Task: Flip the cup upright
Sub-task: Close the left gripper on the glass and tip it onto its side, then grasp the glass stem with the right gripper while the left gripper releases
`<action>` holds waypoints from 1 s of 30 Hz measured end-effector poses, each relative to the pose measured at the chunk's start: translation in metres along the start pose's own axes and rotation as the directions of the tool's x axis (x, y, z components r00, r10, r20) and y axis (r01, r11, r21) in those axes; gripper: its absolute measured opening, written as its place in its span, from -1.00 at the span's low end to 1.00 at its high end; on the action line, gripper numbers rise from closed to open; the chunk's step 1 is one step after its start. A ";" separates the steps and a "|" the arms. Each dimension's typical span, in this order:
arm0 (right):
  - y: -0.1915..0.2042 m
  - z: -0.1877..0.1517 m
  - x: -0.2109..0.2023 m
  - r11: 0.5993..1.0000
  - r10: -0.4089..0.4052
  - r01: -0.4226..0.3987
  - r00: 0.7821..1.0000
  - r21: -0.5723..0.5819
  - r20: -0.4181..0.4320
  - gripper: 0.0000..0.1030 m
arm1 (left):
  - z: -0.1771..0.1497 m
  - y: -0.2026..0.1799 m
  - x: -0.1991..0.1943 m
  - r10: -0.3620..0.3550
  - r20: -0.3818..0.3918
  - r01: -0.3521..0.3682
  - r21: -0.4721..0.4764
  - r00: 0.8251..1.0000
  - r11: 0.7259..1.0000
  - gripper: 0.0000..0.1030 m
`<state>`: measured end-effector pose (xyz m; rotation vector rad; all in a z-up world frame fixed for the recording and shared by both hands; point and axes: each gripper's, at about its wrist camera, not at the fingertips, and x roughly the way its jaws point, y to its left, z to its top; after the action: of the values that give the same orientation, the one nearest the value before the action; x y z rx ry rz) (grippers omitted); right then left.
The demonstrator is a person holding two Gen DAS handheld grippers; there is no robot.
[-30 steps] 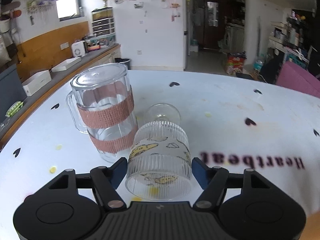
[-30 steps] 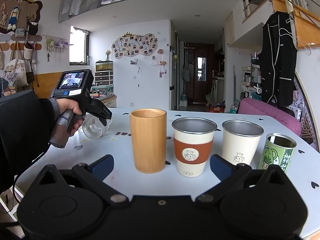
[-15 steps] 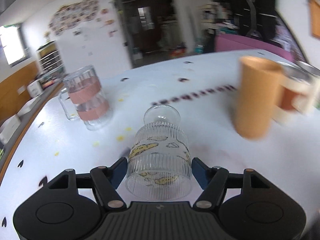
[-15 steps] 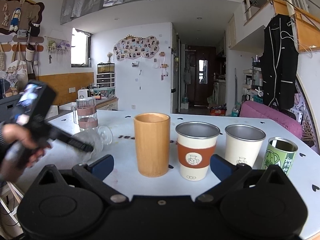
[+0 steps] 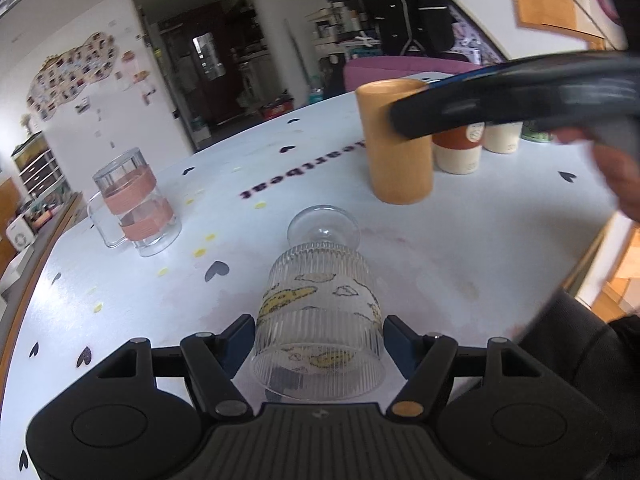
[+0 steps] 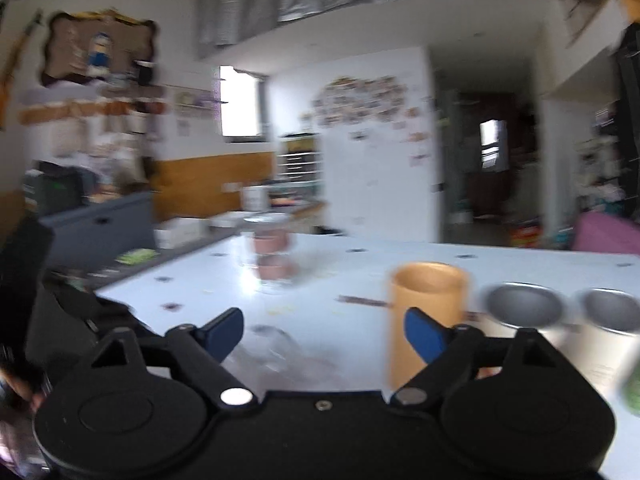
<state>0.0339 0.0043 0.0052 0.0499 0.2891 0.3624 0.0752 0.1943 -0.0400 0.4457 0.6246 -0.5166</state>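
Observation:
A ribbed clear glass cup (image 5: pixel 320 312) with a banana print and a round foot lies on its side between the fingers of my left gripper (image 5: pixel 320 336), foot pointing away, mouth toward the camera. The left gripper is shut on it, just above the white table (image 5: pixel 460 264). My right gripper (image 6: pixel 324 330) is open and empty, held above the table. It shows blurred at the upper right of the left wrist view (image 5: pixel 520 92). The cup shows as a faint blur in the right wrist view (image 6: pixel 268 346).
A glass pitcher with pink bands (image 5: pixel 134 204) stands at the left. A tan wooden cup (image 5: pixel 396 144) stands ahead on the right, with a steel cup with an orange sleeve (image 5: pixel 458 148) and a cream cup (image 5: pixel 502 138) behind it. The table edge (image 5: pixel 592 240) runs at the right.
My left gripper has swung right with the cup, from beside the pitcher toward the tan cup. My right gripper has risen and moved left, over the table, and its view is now blurred.

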 end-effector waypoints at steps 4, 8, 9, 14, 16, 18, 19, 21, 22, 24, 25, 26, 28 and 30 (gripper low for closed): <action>0.001 0.009 0.058 0.995 0.097 -0.094 0.987 0.031 -0.131 0.04 | -0.006 0.008 -0.010 -0.041 0.009 0.041 0.005 0.999 0.999 0.38; -0.001 0.004 0.113 0.991 0.111 -0.088 0.955 0.096 -0.275 -0.49 | -0.010 0.015 -0.009 -0.066 0.001 0.066 -0.005 0.998 0.998 0.44; -0.002 0.001 0.123 0.989 0.126 -0.096 0.947 0.114 -0.295 -0.52 | -0.012 0.016 -0.006 -0.069 -0.013 0.069 -0.005 0.998 0.998 0.44; -0.001 -0.003 0.139 0.979 0.179 -0.135 0.930 0.153 -0.322 -0.76 | -0.022 0.023 -0.001 -0.053 -0.048 0.051 -0.034 0.997 0.998 0.54; 0.000 -0.005 0.135 0.982 0.170 -0.132 0.931 0.136 -0.323 -0.78 | -0.024 0.028 -0.001 -0.041 -0.045 0.038 -0.058 0.998 0.998 0.57; 0.002 -0.005 0.132 0.985 0.157 -0.127 0.931 0.113 -0.328 -0.82 | -0.027 0.034 -0.003 -0.018 -0.040 0.015 -0.077 0.999 0.997 0.62; 0.003 -0.006 0.130 0.987 0.152 -0.124 0.931 0.103 -0.331 -0.83 | -0.029 0.038 -0.003 -0.004 -0.038 0.001 -0.092 0.999 0.996 0.65; 0.002 -0.007 0.124 0.988 0.144 -0.118 0.927 0.096 -0.346 -0.87 | -0.032 0.049 -0.002 0.020 -0.036 -0.025 -0.132 0.999 0.991 0.69; 0.003 -0.008 0.120 0.989 0.141 -0.115 0.925 0.091 -0.354 -0.87 | -0.034 0.055 -0.002 0.029 -0.036 -0.034 -0.157 0.999 0.987 0.70; 0.004 -0.010 0.110 0.992 0.124 -0.104 0.925 0.076 -0.358 -0.78 | -0.037 0.066 0.002 0.043 -0.036 -0.050 -0.208 0.998 0.977 0.71; 0.004 -0.011 0.106 0.992 0.120 -0.101 0.925 0.072 -0.360 -0.75 | -0.038 0.071 0.003 0.051 -0.036 -0.058 -0.229 0.998 0.972 0.71; 0.005 -0.012 0.102 0.993 0.118 -0.099 0.923 0.072 -0.365 -0.68 | -0.038 0.075 0.006 0.057 -0.037 -0.064 -0.248 0.998 0.967 0.71; 0.009 -0.015 0.093 0.993 0.115 -0.096 0.920 0.070 -0.375 -0.58 | -0.039 0.080 0.011 0.065 -0.039 -0.073 -0.279 0.997 0.958 0.71; 0.015 -0.016 0.084 0.994 0.109 -0.091 0.917 0.064 -0.384 -0.48 | -0.039 0.083 0.013 0.079 -0.040 -0.088 -0.302 0.996 0.949 0.71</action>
<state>0.0995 0.0482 -0.0315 0.0367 0.6893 0.4674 0.1151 0.2762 -0.0573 0.1867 0.6960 -0.3262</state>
